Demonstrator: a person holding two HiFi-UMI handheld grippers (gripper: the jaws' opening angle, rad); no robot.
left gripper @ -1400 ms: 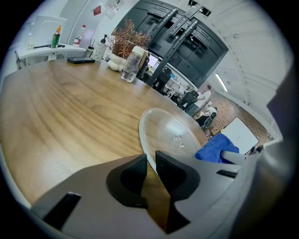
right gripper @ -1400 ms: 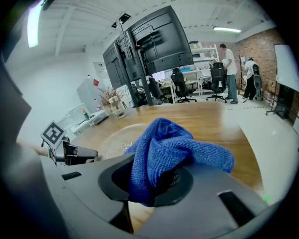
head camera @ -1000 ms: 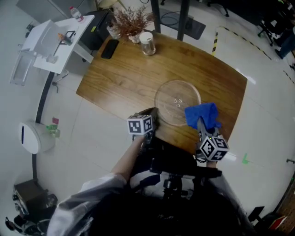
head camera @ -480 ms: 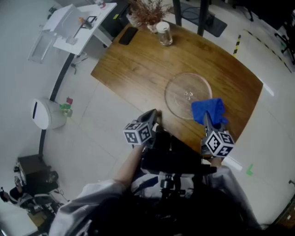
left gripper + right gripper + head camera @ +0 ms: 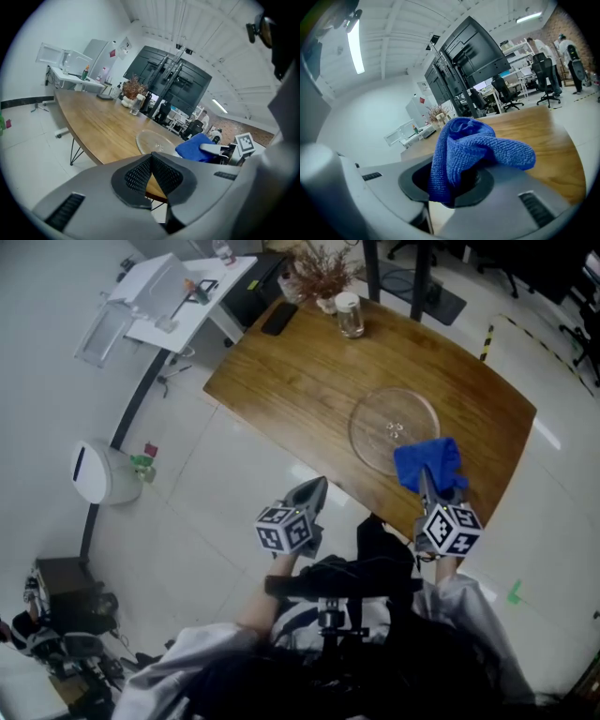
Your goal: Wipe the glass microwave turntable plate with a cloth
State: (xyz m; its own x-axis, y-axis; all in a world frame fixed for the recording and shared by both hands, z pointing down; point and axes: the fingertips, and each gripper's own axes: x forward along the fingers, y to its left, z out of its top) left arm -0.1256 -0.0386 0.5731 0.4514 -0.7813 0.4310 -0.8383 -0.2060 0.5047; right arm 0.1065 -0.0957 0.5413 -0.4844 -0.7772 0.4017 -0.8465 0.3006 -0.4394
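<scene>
Wooden table (image 5: pixel 300 381) on pale tiled floor (image 5: pixel 216 474), glass turntable plate (image 5: pixel 394 426) near its edge, right gripper (image 5: pixel 424 482) clamping blue cloth (image 5: pixel 428 457) — left gripper (image 5: pixel 315 487) closed, empty, off-table.

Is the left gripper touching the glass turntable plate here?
Apart. In the head view the left gripper hangs over the floor, off the near edge of the table, with bare wood between it and the glass plate.

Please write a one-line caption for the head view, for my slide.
Right gripper holds a blue cloth by the glass plate on a wooden table; left gripper is shut and empty.
</scene>
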